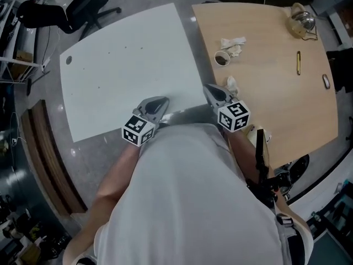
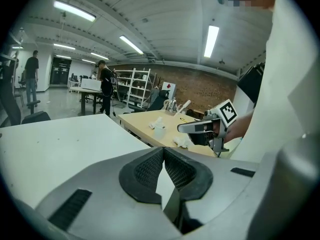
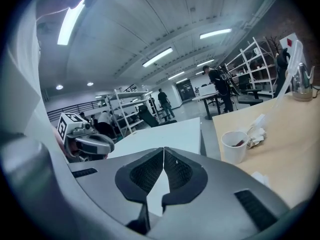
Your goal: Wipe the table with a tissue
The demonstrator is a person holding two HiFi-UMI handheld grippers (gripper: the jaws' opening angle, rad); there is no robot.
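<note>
A small crumpled tissue [image 1: 231, 83] lies on the wooden table [image 1: 270, 109], just beyond the tip of my right gripper [image 1: 211, 88]. That gripper hangs over the wooden table's near left corner, shut and empty. My left gripper [image 1: 160, 101] is over the near edge of the white table [image 1: 121, 70], also shut on nothing. In the left gripper view the pads [image 2: 150, 170] meet, with the right gripper [image 2: 200, 128] and the tissue [image 2: 182, 142] ahead. In the right gripper view the jaws are closed [image 3: 163, 149], and the left gripper [image 3: 90, 143] shows at left.
A paper cup [image 1: 222, 58] with a second crumpled tissue [image 1: 234, 44] beside it stands further back on the wooden table. A kettle [image 1: 302, 21], a pen [image 1: 298, 62] and a small object [image 1: 326, 81] lie toward its far right. Office chairs [image 1: 83, 4] stand behind the white table.
</note>
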